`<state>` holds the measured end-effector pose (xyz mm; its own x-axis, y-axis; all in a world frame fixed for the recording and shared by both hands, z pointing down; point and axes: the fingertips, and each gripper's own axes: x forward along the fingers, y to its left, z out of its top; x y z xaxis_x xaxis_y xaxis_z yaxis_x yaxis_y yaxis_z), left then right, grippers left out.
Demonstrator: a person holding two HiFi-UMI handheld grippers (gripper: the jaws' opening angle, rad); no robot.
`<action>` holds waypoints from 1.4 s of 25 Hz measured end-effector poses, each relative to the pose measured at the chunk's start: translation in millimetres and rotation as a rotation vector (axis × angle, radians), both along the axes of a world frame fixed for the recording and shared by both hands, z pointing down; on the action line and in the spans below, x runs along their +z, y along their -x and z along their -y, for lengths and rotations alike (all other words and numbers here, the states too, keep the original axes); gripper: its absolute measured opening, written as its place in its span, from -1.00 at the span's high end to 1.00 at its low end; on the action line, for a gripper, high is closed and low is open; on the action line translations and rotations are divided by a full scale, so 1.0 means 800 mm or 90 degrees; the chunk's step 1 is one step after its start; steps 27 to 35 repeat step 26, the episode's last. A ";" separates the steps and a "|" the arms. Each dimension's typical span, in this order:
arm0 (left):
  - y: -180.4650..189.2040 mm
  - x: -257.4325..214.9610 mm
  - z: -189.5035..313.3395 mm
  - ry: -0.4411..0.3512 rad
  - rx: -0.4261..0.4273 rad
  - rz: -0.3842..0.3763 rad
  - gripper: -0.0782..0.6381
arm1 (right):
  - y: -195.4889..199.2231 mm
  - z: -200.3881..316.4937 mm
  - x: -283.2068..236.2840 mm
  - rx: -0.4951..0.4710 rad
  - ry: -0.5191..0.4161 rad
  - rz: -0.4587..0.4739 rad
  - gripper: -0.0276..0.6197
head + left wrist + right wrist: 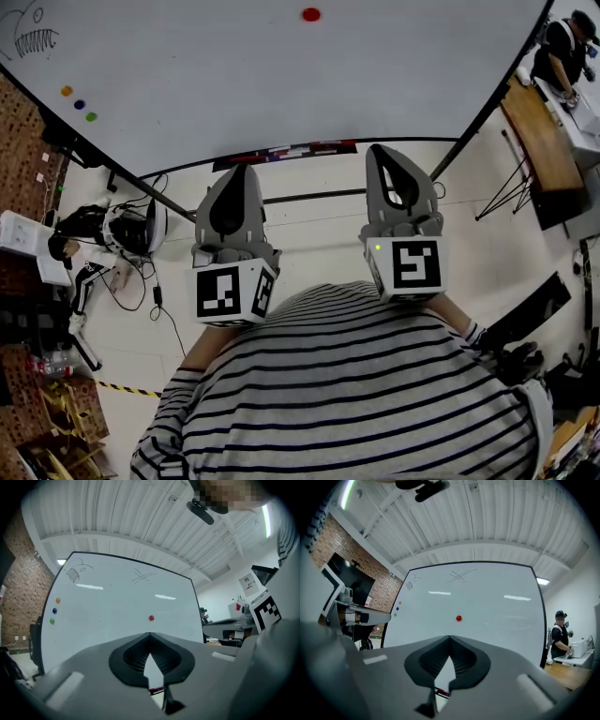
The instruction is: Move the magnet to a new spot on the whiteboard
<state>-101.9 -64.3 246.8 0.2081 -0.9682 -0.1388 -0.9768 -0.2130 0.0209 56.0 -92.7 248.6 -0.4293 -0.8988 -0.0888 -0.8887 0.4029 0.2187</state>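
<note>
Currently the red magnet [311,14] sits on the whiteboard [234,84], in open white space right of the board's middle and well apart from everything else on it. Far to its left, near the board's edge, three smaller magnets form a short row: orange [67,91], blue [79,104] and green [91,116]. A fish-like sketch [33,37] fills the corner beyond them, and a scribbled cross [143,576] lies above the red magnet. Along the board's lower edge a tray of markers [286,152] runs between the stand's legs.

Both grippers hang short of the board, side by side and pointed toward it, neither touching it. The left gripper [246,169] has its jaws closed tip to tip with nothing between them. The right gripper [380,150] is closed in the same way and also empty; in its own view the red magnet shows just above the joined tips. Behind them is the person's striped shirt [356,394]. Off to the right, another person [562,52] stands at a table.
</note>
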 end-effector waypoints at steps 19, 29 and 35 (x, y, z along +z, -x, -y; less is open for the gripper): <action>0.047 0.009 -0.020 0.000 0.009 -0.012 0.74 | 0.067 -0.015 0.002 -0.024 -0.004 -0.054 0.91; 0.046 0.012 -0.022 0.003 0.015 -0.011 0.74 | 0.069 -0.016 0.002 -0.022 -0.007 -0.055 0.91; 0.046 0.012 -0.022 0.003 0.015 -0.011 0.74 | 0.069 -0.016 0.002 -0.022 -0.007 -0.055 0.91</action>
